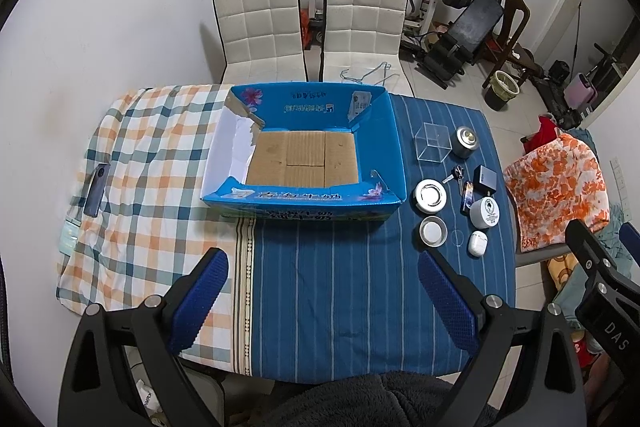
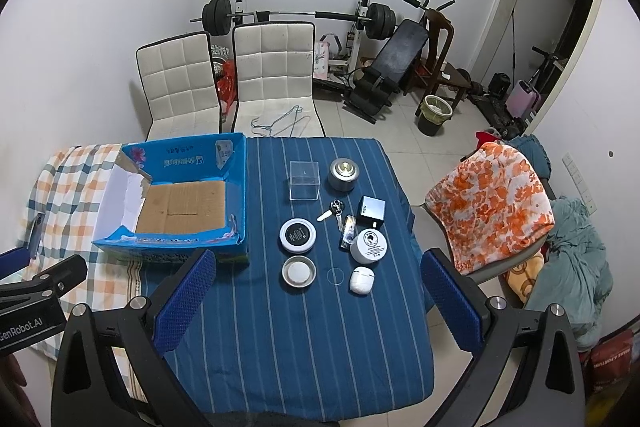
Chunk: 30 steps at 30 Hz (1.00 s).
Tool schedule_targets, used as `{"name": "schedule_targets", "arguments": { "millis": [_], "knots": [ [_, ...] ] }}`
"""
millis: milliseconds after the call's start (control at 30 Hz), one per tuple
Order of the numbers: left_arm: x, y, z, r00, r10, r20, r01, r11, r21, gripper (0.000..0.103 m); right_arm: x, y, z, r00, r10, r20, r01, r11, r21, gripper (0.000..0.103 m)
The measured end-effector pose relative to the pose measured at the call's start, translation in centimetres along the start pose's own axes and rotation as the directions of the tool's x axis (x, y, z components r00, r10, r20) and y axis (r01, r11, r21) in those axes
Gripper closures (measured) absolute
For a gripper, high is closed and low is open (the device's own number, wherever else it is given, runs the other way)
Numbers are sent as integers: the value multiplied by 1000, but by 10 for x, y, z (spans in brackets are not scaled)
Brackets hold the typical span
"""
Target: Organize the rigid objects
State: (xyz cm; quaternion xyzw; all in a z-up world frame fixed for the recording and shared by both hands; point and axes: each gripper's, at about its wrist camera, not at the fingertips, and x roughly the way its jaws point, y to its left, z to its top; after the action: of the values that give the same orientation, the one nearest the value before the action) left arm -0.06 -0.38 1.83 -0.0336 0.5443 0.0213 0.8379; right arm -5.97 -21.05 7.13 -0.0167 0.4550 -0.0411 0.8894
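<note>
An empty blue cardboard box (image 1: 384,147) (image 2: 236,187) with a brown floor sits mid-table. To its right on the blue striped cloth lie small items: a clear plastic cube (image 2: 305,180), a metal tin (image 2: 342,174), keys (image 2: 334,211), a dark square box (image 2: 373,211), a round black-topped tin (image 2: 297,235), a white jar (image 2: 369,246), a shallow metal lid (image 2: 299,271), a white earbud case (image 2: 361,280). My left gripper (image 1: 322,301) hangs open above the near table edge. My right gripper (image 2: 316,301) is open too, just short of the items.
A phone (image 1: 97,189) lies on the checked cloth at the left. Two white chairs (image 1: 312,23) stand behind the table, with gym equipment (image 2: 384,67) beyond. A chair draped in orange floral fabric (image 2: 492,203) stands at the table's right side.
</note>
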Motion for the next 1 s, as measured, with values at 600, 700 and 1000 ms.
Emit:
{"name": "schedule_targets", "arguments": {
  "millis": [600, 700, 1000],
  "knots": [
    [4, -2, 1, 1000, 0, -8, 0, 1000, -1, 6, 12, -1, 7, 1000, 23, -18, -23, 1000, 5, 0],
    [13, -9, 10, 1000, -7, -19, 7, 1000, 7, 6, 27, -11, 11, 997, 47, -55, -45, 998, 35, 0],
    [76, -77, 80, 996, -93, -12, 93, 994, 58, 6, 145, -82, 44, 972, 107, -208, -63, 976, 210, 0]
  ]
}}
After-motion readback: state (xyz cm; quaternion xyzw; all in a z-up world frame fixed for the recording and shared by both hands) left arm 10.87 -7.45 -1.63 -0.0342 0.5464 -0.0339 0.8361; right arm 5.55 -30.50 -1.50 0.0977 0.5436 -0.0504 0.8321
